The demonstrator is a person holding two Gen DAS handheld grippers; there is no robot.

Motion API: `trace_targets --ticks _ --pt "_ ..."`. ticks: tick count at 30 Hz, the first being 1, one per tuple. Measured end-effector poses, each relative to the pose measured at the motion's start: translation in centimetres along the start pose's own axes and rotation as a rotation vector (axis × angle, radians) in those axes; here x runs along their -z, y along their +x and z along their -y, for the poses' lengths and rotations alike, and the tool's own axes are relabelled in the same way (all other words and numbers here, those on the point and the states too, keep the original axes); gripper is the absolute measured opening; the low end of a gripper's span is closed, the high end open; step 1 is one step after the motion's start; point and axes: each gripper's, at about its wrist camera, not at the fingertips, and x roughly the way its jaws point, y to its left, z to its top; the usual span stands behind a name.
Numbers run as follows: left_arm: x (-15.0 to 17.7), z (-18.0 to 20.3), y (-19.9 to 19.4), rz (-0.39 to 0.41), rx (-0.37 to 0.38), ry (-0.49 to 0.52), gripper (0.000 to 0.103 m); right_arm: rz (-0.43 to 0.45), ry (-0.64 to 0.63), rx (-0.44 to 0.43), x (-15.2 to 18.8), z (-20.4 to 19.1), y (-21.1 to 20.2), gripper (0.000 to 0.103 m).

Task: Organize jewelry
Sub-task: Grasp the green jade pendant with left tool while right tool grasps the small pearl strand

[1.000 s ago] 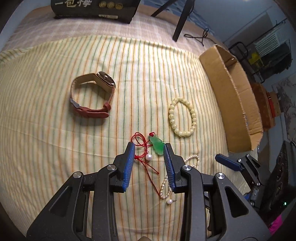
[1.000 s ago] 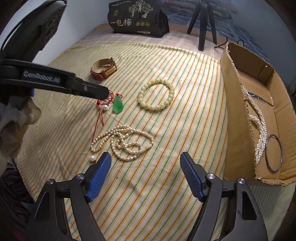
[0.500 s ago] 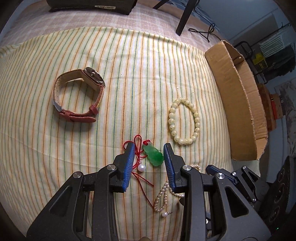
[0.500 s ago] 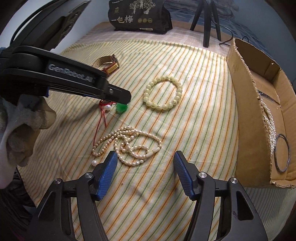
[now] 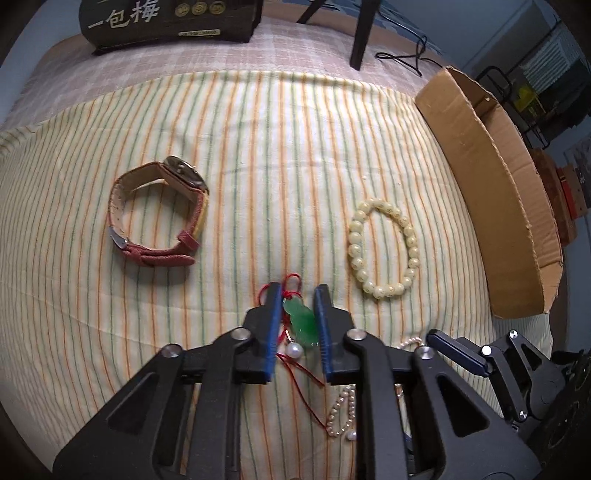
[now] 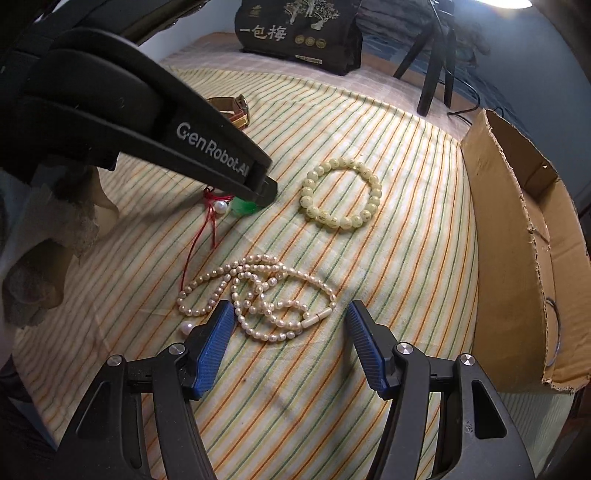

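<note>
Left tool point(image 5: 297, 317) closing round green pendant point(image 5: 302, 322) (red cord).

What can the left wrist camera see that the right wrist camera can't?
Only the left wrist view shows the whole watch and the jaws closing around the green pendant. Only the right wrist view shows the full pearl necklace and a metal ring inside the cardboard box. Both show the cream bead bracelet, striped cloth and black bag.
</note>
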Motion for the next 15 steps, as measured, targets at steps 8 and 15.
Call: trace_targets --ticks 8,15 --pt "-0.1 -0.3 -0.1 0.007 -0.002 0.0 0.007 0.007 0.007 -0.007 0.1 0.5 -0.4 0.035" --pt "0.1 -1.3 -1.0 0.007 0.031 -0.029 0.005 0.01 0.044 -0.04 -0.2 1.8 -0.5 0.008"
